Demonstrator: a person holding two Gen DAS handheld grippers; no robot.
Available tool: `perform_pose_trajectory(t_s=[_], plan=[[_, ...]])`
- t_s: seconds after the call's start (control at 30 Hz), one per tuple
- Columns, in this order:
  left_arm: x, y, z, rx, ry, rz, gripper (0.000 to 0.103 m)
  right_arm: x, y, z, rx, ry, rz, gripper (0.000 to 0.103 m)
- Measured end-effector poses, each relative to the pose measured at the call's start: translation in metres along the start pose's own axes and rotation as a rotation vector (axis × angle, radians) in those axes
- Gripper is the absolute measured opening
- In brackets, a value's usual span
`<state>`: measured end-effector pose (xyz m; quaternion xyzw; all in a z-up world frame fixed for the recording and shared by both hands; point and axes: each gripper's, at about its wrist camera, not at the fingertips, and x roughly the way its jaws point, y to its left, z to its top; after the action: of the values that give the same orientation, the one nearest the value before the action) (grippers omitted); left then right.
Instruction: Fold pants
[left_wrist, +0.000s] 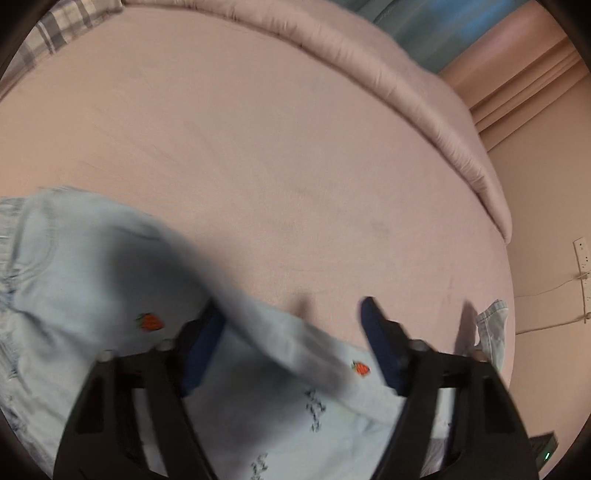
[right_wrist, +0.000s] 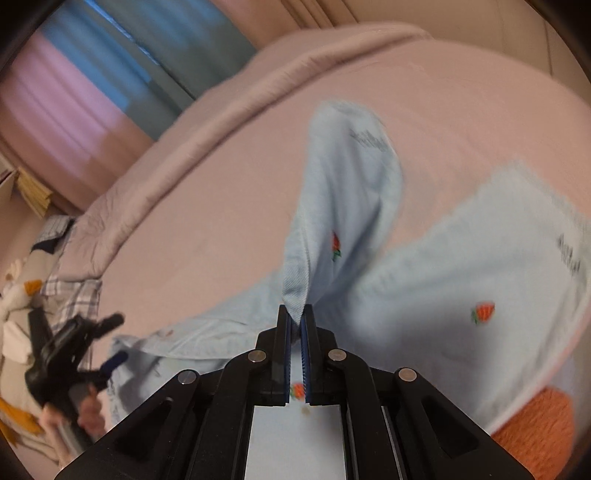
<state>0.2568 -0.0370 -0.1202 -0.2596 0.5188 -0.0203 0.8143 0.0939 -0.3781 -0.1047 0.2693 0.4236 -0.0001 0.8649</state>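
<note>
Lying spread across a pale pink bedsheet (left_wrist: 258, 147): one pair of light blue denim pants (right_wrist: 461, 258) embroidered with small red strawberries and dark lettering, both legs fanned apart on the bed in the right wrist view. Right gripper (right_wrist: 297, 321), black frame with blue pads: clenched on a raised fold of the pants' fabric, which stands up in a ridge from the jaws toward the far leg. Left gripper (left_wrist: 291, 317), same make: jaws parted, a blurred band of the denim passing between and over them; the pads do not press on it, and the left blue pad (left_wrist: 203, 343) is partly covered by cloth. Left gripper also visible at the lower left of the right wrist view, held in a hand (right_wrist: 86, 410). Quilted pink comforter (left_wrist: 424, 103) bunched along the far edge of the bed. Plaid grey-and-white cloth (left_wrist: 55, 33) at the far corner. Blue-grey curtain (right_wrist: 166, 55) behind the bed.
</note>
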Motion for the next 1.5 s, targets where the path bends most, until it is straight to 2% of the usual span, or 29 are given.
perform_pose_trajectory(t_s=[0.07,0.1,0.13,0.17,0.23,0.33,0.4,0.5,0.63,0.7,0.77,0.83,0.87,0.9,0.93,1.0,1.07,1.1,1.13,1.23,1.3,1.4,1.5], plan=[[0.014,0.005,0.001,-0.029,0.041,0.018,0.036,0.001,-0.002,0.010,-0.004,0.011,-0.009,0.006],[0.016,0.008,-0.001,-0.032,0.047,0.030,0.016,0.001,-0.003,0.009,-0.002,0.016,-0.008,0.006],[0.015,0.010,-0.005,-0.023,0.038,0.033,0.003,0.002,-0.003,0.009,0.005,0.021,-0.007,0.006],[0.010,0.010,-0.008,-0.019,0.027,0.025,0.006,0.003,-0.004,0.008,0.009,0.024,-0.004,0.006],[-0.013,0.013,-0.018,-0.029,-0.013,-0.021,0.006,0.000,-0.008,0.006,0.011,0.023,-0.015,0.006],[-0.068,0.013,-0.033,-0.035,-0.091,-0.138,0.006,-0.003,-0.007,0.009,0.003,0.006,-0.012,0.006],[-0.106,0.006,-0.051,0.029,-0.134,-0.208,0.006,-0.013,-0.007,0.011,-0.005,-0.017,-0.001,0.006],[-0.134,0.008,-0.085,0.067,-0.145,-0.237,0.006,-0.028,-0.003,0.008,-0.037,-0.069,-0.033,0.006],[-0.123,0.022,-0.127,0.065,-0.113,-0.166,0.007,-0.029,-0.002,-0.001,-0.067,-0.080,-0.108,0.006],[-0.103,0.037,-0.138,0.025,-0.043,-0.129,0.011,-0.021,-0.008,-0.009,-0.051,-0.046,-0.127,0.006],[-0.087,0.047,-0.134,-0.013,0.012,-0.124,0.014,-0.013,-0.017,-0.014,-0.029,-0.008,-0.142,0.006],[-0.085,0.059,-0.124,-0.044,-0.003,-0.101,0.029,-0.008,-0.024,-0.017,-0.011,0.013,-0.149,0.006],[-0.088,0.063,-0.122,-0.053,-0.028,-0.074,0.037,-0.006,-0.022,-0.016,-0.005,0.016,-0.148,0.006],[-0.090,0.068,-0.117,-0.055,-0.063,-0.038,0.052,-0.006,-0.023,-0.017,0.000,0.017,-0.147,0.006],[-0.095,0.074,-0.110,-0.060,-0.099,-0.011,0.057,-0.006,-0.025,-0.016,0.001,0.015,-0.147,0.006],[-0.102,0.085,-0.101,-0.093,-0.153,0.022,0.057,-0.009,-0.026,-0.017,0.003,0.007,-0.147,0.006],[-0.110,0.101,-0.090,-0.150,-0.181,0.010,0.053,-0.010,-0.022,-0.016,-0.006,-0.004,-0.157,0.006],[-0.113,0.111,-0.087,-0.179,-0.196,0.000,0.040,-0.010,-0.021,-0.015,-0.009,-0.008,-0.159,0.006],[-0.115,0.123,-0.082,-0.208,-0.208,-0.020,0.018,-0.008,-0.018,-0.014,-0.013,-0.011,-0.162,0.006],[-0.122,0.135,-0.081,-0.239,-0.170,-0.054,0.014,-0.007,-0.020,-0.016,-0.005,-0.005,-0.159,0.006],[-0.132,0.128,-0.086,-0.219,-0.154,-0.056,0.013,-0.008,-0.021,-0.017,-0.004,-0.003,-0.158,0.006],[-0.147,0.118,-0.106,-0.130,-0.136,-0.010,0.013,-0.013,-0.018,-0.018,-0.035,-0.022,-0.188,0.006],[-0.137,0.122,-0.128,-0.101,-0.035,0.050,0.014,-0.011,-0.021,-0.019,-0.030,-0.013,-0.211,0.006]])
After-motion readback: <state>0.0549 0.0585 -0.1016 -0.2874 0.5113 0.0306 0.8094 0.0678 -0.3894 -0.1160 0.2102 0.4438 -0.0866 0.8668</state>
